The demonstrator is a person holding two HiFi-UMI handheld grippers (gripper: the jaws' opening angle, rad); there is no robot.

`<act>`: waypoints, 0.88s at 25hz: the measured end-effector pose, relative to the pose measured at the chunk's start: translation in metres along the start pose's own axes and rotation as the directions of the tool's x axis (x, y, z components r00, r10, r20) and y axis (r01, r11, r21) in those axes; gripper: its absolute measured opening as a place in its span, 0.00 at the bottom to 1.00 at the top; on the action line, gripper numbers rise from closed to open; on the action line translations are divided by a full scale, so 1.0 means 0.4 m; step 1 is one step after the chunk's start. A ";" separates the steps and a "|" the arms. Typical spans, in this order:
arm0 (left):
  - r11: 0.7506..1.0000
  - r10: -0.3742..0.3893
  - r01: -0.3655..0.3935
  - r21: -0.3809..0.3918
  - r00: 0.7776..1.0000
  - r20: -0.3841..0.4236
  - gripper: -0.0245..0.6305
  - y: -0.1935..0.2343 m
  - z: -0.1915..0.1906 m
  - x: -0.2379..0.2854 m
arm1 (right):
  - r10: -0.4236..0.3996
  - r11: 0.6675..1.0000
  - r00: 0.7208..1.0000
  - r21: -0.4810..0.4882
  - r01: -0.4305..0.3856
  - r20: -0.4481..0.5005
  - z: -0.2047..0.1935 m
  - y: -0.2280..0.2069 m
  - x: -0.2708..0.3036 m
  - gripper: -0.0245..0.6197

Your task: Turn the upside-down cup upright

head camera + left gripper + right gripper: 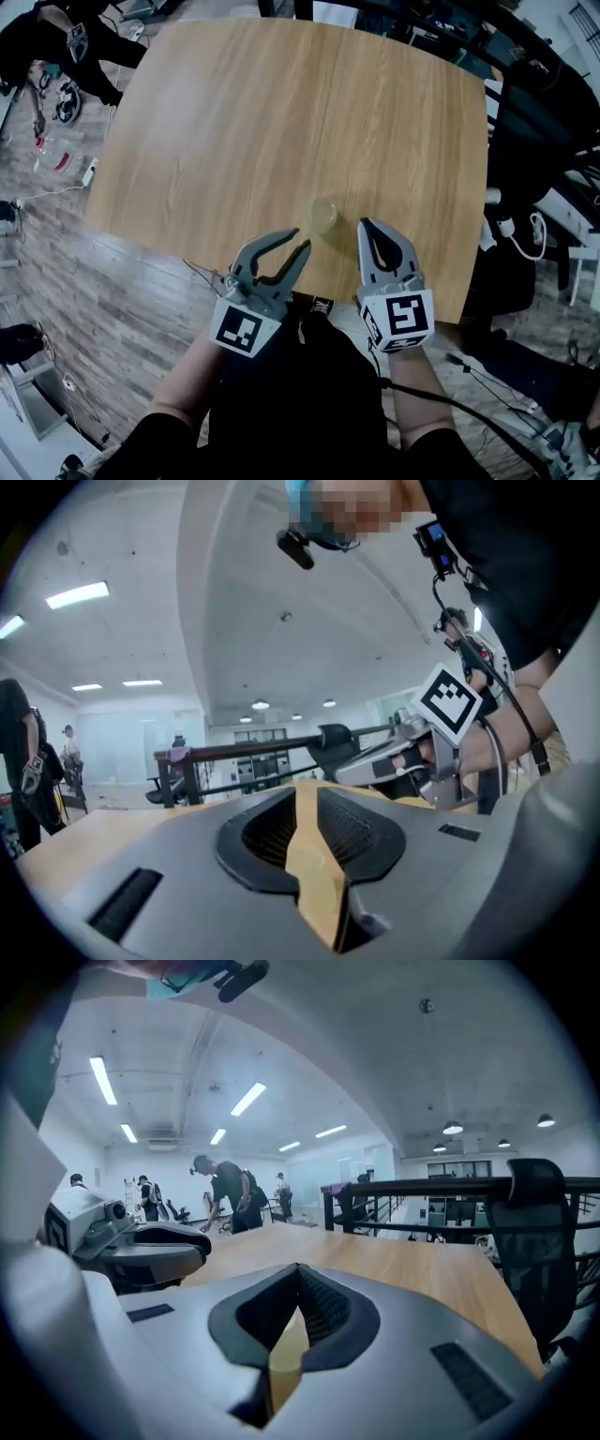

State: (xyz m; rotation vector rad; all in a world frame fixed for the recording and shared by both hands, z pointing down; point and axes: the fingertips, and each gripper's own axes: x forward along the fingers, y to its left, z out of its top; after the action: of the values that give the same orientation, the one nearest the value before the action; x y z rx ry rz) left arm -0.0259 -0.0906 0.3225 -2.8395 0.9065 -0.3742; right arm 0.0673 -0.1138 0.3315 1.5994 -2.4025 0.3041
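Here the yellowish cup point(324, 217) stands on the wooden table point(281, 112).

- Head cam: up high, faces steeply down on table point(281, 122). Near edge is close. Left gripper point(300, 240) & right gripper point(367, 225) sit at bottom of pic.
- Left gripper cam: just behind own jaws, v. close, looks along them approx level over table to room beyond. Right gripper at pic's right.
- Right gripper cam: same setup. Left gripper at pic's left.
- Shared: table in all 3 views. Each gripper cam sees the other gripper.
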 end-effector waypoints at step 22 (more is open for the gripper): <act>0.948 0.286 -0.259 -0.185 0.948 0.136 0.05 -0.142 0.363 -0.182 | 0.091 0.988 0.951 -0.144 -0.050 0.297 0.299 0.175 -0.376 0.06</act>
State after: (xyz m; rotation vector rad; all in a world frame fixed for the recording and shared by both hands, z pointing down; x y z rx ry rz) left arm -0.0119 0.0060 0.1806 -2.7772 1.3295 -0.0355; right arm 0.0488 0.0082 0.1686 1.6008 -2.6428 -0.0998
